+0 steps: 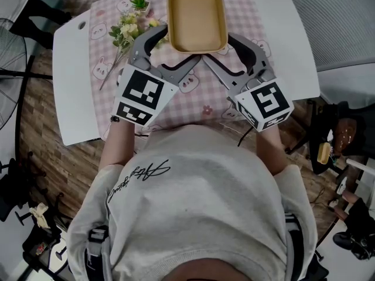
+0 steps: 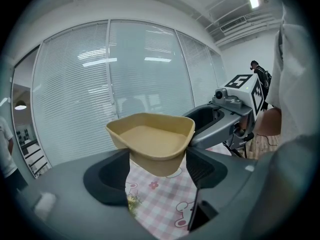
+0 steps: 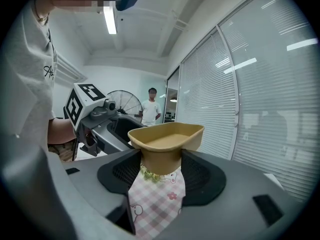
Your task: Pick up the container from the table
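A tan, empty, rounded-rectangle container (image 1: 197, 17) hangs just above the pink checked tablecloth (image 1: 199, 98), held by its near edge. My left gripper (image 1: 176, 47) is shut on its near-left corner. My right gripper (image 1: 220, 47) is shut on its near-right corner. In the left gripper view the container (image 2: 152, 139) sits wedged between the black pads (image 2: 107, 176) of the left gripper (image 2: 157, 171), with cloth showing below it. The right gripper view likewise shows the container (image 3: 167, 139) clamped in the right gripper (image 3: 161, 171). Each gripper shows in the other's view.
A sprig of flowers (image 1: 132, 25) lies on the cloth left of the container. The white table (image 1: 73, 98) ends close on both sides. A fan (image 1: 9, 45) stands on the floor at left. A person (image 3: 150, 109) stands far off by the blinds.
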{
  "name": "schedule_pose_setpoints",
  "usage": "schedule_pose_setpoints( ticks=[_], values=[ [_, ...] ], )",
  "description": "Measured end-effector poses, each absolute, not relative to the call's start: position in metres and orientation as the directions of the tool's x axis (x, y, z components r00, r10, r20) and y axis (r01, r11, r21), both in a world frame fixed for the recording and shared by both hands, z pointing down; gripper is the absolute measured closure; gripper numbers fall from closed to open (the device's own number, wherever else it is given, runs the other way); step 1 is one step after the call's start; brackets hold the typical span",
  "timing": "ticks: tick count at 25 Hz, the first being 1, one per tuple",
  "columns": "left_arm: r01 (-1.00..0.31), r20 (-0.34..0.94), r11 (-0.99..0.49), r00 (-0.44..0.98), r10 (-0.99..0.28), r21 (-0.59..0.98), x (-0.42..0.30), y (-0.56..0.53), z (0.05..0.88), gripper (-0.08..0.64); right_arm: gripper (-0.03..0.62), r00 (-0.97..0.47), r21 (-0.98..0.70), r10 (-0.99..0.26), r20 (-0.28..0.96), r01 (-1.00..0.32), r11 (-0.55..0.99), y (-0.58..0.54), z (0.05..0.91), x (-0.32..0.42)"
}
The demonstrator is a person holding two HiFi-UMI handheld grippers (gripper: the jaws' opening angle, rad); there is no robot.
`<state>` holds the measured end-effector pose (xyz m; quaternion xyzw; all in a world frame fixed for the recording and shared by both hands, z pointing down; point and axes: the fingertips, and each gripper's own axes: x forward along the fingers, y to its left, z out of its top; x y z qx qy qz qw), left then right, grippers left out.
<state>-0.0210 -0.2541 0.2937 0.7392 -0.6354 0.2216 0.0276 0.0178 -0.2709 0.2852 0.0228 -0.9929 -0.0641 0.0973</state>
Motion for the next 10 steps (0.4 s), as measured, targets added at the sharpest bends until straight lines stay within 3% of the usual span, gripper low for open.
schedule_pose_setpoints(
  ticks=[10],
  values=[
    [-0.953,0.363,-0.189,0.093,-0.927,-0.238,-0.0226,-0.2533,0.2938,0.219,0.339,-0.98,0.127,-0.058,0.188,-0.035,0.991,-0.2701,0.2855,0.0161]
  ],
)
